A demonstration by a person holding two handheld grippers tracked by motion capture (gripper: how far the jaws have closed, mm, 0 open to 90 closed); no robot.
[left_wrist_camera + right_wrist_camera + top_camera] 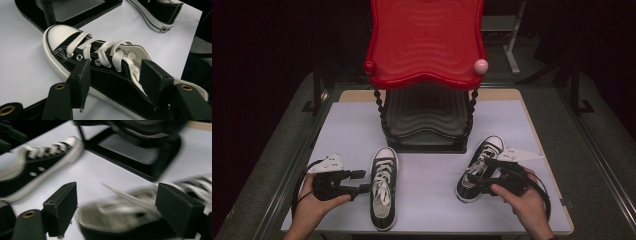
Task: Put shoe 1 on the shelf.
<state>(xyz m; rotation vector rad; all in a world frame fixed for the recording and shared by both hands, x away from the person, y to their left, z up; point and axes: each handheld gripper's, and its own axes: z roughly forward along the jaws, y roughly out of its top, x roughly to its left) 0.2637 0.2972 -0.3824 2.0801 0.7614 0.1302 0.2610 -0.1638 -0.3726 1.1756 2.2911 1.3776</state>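
Fingers of my left gripper point(111, 83) released beside left shoe point(105, 65); right gripper point(127, 211) apparently released over blurred right shoe point(130, 220).

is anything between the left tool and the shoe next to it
Nothing visible does. In the left gripper view the left tool stands open with its jaws on either side of the left shoe, pads clear of its black canvas. Only bare table lies around it.
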